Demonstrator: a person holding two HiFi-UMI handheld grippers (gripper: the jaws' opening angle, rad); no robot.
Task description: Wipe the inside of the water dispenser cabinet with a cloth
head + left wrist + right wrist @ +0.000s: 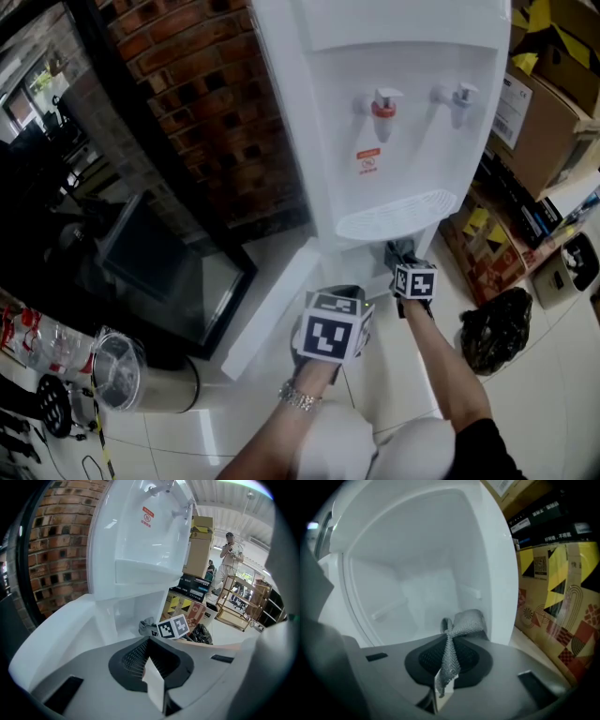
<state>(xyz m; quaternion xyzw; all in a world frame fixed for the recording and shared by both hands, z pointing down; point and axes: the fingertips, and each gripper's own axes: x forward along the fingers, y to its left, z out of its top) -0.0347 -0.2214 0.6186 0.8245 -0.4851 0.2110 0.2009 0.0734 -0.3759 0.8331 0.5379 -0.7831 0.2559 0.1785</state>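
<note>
The grey, woven-looking cloth (461, 623) is pinched between the closed jaws of the right gripper (440, 691), its loose end bunched at the mouth of the cabinet (417, 573), a smooth white plastic hollow with nothing else seen inside it, at the foot of the water dispenser (394, 112). The left gripper (154, 686) has its jaws together on nothing, just beside the cabinet's open white door (272, 309). A red brick wall (206, 103) stands to the left and printed cardboard boxes (553, 588) to the right.
</note>
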